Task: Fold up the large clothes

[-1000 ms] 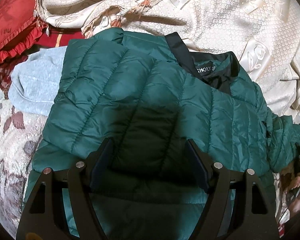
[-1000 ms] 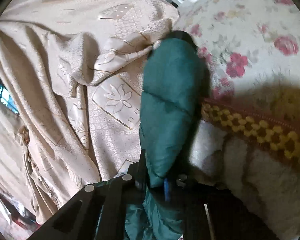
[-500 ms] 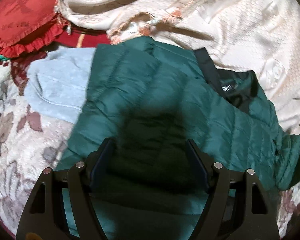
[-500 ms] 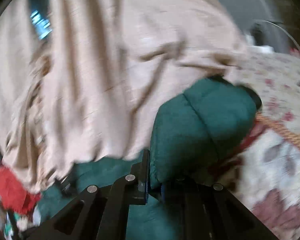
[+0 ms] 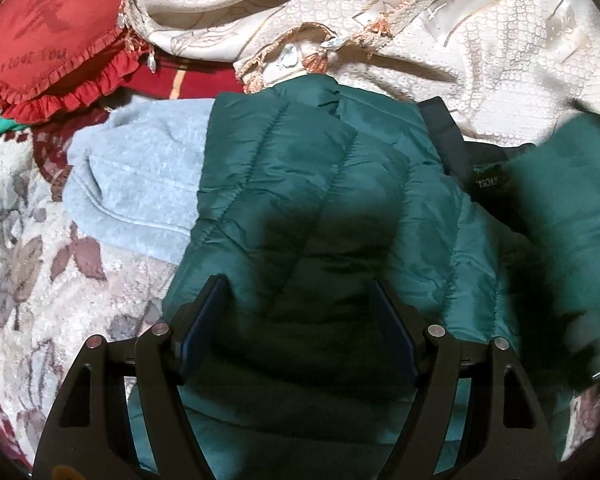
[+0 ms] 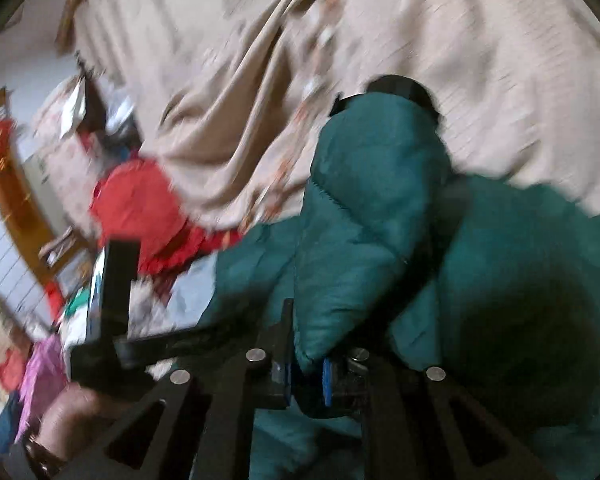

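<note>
The left gripper (image 5: 300, 320), fingers apart, hovers over the jacket (image 5: 300, 208), which lies on the bed (image 5: 40, 280) and overlaps a blue garment (image 5: 140, 184) at nine o'clock. The right gripper (image 6: 308, 372) is clamped on the sleeve (image 6: 364, 232). Judging by this, the sleeve fold is underway; next, lay it toward nine o'clock across the body. No containers visible.

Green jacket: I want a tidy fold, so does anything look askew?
Yes. The jacket lies crooked, half over a light blue garment, while the right gripper holds one sleeve off it.
</note>
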`<state>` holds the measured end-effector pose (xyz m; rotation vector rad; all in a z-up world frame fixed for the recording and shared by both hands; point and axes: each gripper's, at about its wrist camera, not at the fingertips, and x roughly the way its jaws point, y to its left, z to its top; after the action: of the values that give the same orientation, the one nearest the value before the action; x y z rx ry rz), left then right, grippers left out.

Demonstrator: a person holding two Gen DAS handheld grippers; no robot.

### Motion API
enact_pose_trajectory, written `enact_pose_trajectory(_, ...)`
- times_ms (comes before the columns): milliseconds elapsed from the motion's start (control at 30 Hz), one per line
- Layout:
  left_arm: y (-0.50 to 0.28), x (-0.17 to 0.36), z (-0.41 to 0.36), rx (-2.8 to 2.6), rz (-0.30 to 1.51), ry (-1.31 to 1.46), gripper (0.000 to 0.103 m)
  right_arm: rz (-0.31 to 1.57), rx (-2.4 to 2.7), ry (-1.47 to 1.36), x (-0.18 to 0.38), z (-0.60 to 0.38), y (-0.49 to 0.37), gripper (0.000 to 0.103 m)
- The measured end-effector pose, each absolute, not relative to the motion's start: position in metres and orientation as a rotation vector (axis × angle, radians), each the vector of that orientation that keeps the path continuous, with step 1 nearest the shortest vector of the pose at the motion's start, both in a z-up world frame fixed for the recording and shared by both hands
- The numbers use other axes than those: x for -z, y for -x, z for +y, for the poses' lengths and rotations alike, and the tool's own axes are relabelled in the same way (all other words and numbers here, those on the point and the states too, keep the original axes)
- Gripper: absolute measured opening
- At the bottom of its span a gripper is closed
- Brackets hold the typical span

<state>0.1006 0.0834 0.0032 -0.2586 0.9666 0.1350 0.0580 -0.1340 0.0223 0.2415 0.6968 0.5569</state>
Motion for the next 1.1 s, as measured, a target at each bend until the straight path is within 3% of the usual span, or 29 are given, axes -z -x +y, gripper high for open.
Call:
enact_pose_trajectory(100,-0.103,-0.001,0.089,-0.124,0.976,0.300,0.074,0.773,-0.568,-0.206,-0.005,-0.122,-0.065,0.017)
enact_pose_trajectory(133,-0.103,-0.001,0.089,-0.123,0.975,0.315,0.074,0.772,-0.577,-0.216,-0.005,-0.123,-0.065,0.029)
enact_pose_trajectory(167,-0.103,-0.002,0.090,-0.122,0.974,0.328,0.074,0.766,-0.575,-0.220,-0.006,-0.124,-0.063,0.048)
enact_pose_trajectory(200,-0.103,-0.002,0.091,-0.120,0.973,0.335,0.074,0.753,-0.560,-0.221,-0.008,-0.126,-0.061,0.056)
enact_pose_trajectory(233,-0.102,-0.002,0.092,-0.118,0.972,0.341,0.074,0.751,-0.549,-0.217,-0.010,-0.127,-0.059,0.074)
enact_pose_trajectory(533,-0.084,0.000,0.119,-0.127,0.968,0.435,0.074,0.894,-0.453,0.007,-0.025,-0.136,-0.010,0.077)
enact_pose_trajectory(800,-0.054,-0.001,0.159,-0.078,0.902,0.731,0.075,1.049,-0.254,0.087,0.011,-0.172,0.025,0.077)
enact_pose_trajectory(967,-0.050,-0.012,0.158,-0.064,0.860,0.707,0.075,1.002,-0.259,0.161,0.025,-0.171,0.035,0.092)
enact_pose_trajectory(1100,-0.065,-0.011,0.123,0.055,0.889,0.597,0.075,0.988,-0.243,0.186,0.029,-0.167,0.037,0.098)
